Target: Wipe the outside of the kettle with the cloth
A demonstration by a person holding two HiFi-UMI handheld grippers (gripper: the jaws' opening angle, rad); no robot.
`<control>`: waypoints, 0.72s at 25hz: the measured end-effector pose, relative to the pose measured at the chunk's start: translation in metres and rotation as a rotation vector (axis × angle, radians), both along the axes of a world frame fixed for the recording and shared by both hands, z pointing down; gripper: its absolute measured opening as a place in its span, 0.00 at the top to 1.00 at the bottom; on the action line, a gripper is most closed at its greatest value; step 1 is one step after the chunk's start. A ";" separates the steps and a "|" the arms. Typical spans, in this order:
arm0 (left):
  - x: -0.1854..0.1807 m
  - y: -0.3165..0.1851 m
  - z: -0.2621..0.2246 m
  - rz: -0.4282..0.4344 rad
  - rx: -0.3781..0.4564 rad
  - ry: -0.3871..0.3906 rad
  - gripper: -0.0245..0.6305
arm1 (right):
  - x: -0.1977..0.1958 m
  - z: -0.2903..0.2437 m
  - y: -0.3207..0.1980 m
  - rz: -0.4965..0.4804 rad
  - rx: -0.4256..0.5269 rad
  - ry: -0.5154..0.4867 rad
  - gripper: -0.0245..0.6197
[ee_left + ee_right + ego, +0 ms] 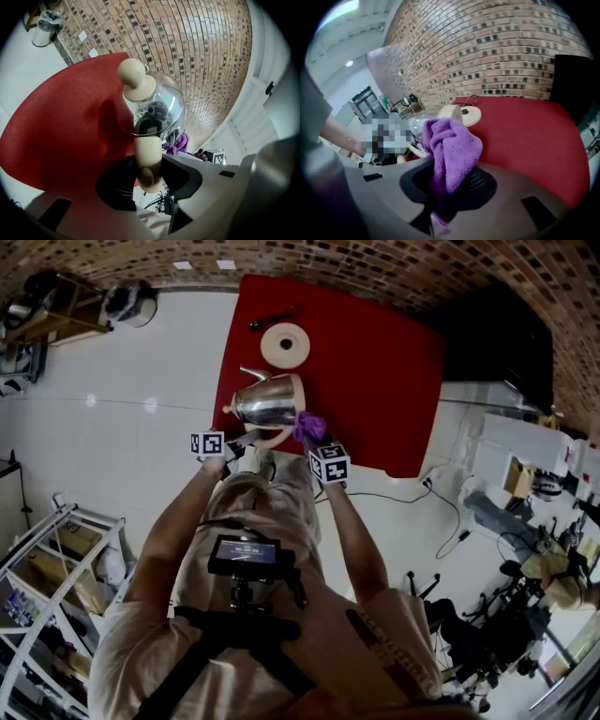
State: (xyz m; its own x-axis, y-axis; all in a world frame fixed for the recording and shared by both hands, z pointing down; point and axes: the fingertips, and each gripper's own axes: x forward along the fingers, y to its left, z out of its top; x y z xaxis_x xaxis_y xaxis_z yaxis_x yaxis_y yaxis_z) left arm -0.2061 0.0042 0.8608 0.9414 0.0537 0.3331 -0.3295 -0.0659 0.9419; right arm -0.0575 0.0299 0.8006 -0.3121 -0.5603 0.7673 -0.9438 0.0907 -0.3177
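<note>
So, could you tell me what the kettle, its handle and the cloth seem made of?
The kettle looks like polished metal, probably steel: it mirrors the room. Its handle is pale, smooth, perhaps wood or plastic. The cloth is purple and fuzzy, likely microfibre.

Two tools: the left tool grips one kettle, the right tool grips one cloth. Beyond both lies one round disc on one red worktop.

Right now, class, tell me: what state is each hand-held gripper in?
Left hand-held gripper: closed on the kettle handle.
Right hand-held gripper: closed on the purple cloth.
</note>
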 end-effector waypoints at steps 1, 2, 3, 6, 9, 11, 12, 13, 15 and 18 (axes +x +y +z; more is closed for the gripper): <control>0.002 0.001 -0.003 0.007 0.002 -0.013 0.73 | 0.007 -0.009 0.000 0.025 0.012 0.003 0.80; 0.004 0.003 -0.005 0.015 0.005 -0.018 0.73 | 0.005 -0.027 -0.004 0.027 0.042 -0.004 0.81; 0.006 0.003 -0.006 0.020 0.010 -0.018 0.73 | -0.005 -0.049 -0.012 0.001 0.080 -0.015 0.81; 0.005 0.004 -0.006 0.027 0.037 -0.037 0.73 | -0.077 -0.092 -0.041 -0.191 0.130 -0.037 0.81; 0.005 0.008 -0.002 0.037 0.058 -0.062 0.73 | -0.150 -0.073 -0.065 -0.349 0.093 -0.047 0.81; 0.007 0.010 0.000 0.048 0.070 -0.073 0.73 | -0.169 -0.049 -0.069 -0.382 0.018 -0.051 0.81; 0.007 0.010 0.001 0.055 0.078 -0.076 0.73 | -0.168 -0.041 -0.067 -0.375 -0.014 -0.054 0.81; 0.007 0.010 0.001 0.063 0.087 -0.078 0.73 | -0.158 -0.038 -0.064 -0.354 -0.035 -0.059 0.81; 0.007 0.007 -0.001 0.084 0.110 -0.079 0.73 | -0.116 -0.042 -0.054 -0.263 -0.048 -0.075 0.81; 0.009 0.003 -0.006 0.125 0.144 -0.079 0.73 | -0.018 -0.040 -0.035 -0.045 -0.086 -0.101 0.81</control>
